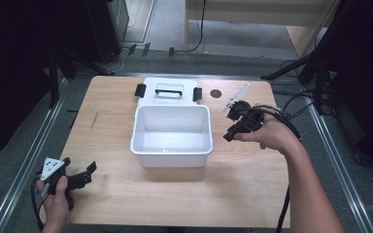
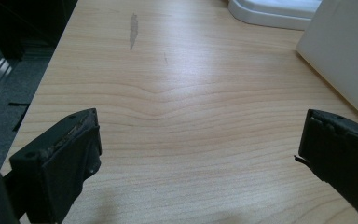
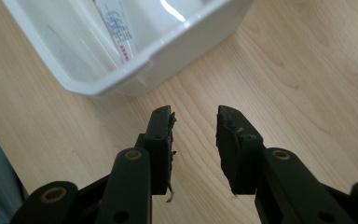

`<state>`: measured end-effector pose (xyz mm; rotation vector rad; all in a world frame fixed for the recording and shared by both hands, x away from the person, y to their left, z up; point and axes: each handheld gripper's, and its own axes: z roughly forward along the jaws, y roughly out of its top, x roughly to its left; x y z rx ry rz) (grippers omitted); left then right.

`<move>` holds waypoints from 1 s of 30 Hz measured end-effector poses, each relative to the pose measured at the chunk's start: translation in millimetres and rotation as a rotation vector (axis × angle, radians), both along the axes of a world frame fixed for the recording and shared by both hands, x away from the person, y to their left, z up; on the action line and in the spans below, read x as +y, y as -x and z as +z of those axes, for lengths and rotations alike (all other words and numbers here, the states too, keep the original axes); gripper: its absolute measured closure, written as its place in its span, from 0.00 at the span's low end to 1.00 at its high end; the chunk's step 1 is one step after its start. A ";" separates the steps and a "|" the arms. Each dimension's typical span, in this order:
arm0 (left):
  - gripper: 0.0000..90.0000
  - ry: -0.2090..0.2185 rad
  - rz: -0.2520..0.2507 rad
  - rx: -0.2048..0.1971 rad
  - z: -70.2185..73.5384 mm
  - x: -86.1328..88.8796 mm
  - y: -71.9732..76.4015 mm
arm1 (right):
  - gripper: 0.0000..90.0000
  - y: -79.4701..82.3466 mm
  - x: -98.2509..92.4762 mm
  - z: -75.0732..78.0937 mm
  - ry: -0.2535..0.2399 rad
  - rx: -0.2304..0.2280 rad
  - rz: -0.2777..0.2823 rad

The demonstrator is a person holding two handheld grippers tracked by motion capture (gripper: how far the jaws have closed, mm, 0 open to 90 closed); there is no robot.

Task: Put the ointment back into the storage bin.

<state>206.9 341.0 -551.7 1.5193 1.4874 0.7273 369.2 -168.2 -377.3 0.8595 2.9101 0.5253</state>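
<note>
Two tongs, one tub, one lid, one table.

High view: white tub (image 1: 172,136) at centre of the wooden table (image 1: 121,194), open side up. White lid (image 1: 167,92) with black handle and two black clips lies flat just behind the tub, touching its far edge. Dark round spot (image 1: 216,93) on the table right of the lid. Left tongs (image 1: 85,177) at the near left corner, held in the left hand (image 1: 56,199), jaws spread. Right tongs (image 1: 233,124) just right of the tub, held in the right hand (image 1: 272,133).

Left gripper view: jaws wide apart over bare table, gripping nothing; tub wall at upper right, lid edge beyond.

Right gripper view: jaws parted, empty, pointing at a tub corner; printed label (image 3: 116,28) inside the tub.
</note>
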 end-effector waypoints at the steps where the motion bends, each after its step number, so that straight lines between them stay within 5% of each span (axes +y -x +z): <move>1: 0.00 0.000 -0.001 0.001 0.1 0.1 0.1 | 0.74 0.0 -2.8 -2.8 -0.001 0.000 -0.006; 16: 0.00 -0.003 0.003 -0.001 0.0 -0.2 0.1 | 0.56 10.1 -56.8 -60.2 -0.056 -0.034 -0.208; 20: 0.00 -0.004 0.005 -0.003 0.0 -0.3 0.2 | 0.47 15.8 -68.5 -72.3 -0.093 -0.083 -0.255; 25: 0.00 -0.004 0.004 -0.003 0.0 -0.4 0.2 | 0.19 26.4 -85.8 -90.2 -0.137 -0.197 -0.374; 30: 0.00 -0.004 0.005 -0.004 0.0 -0.4 0.3 | 0.06 40.8 -102.4 -111.0 -0.213 -0.286 -0.479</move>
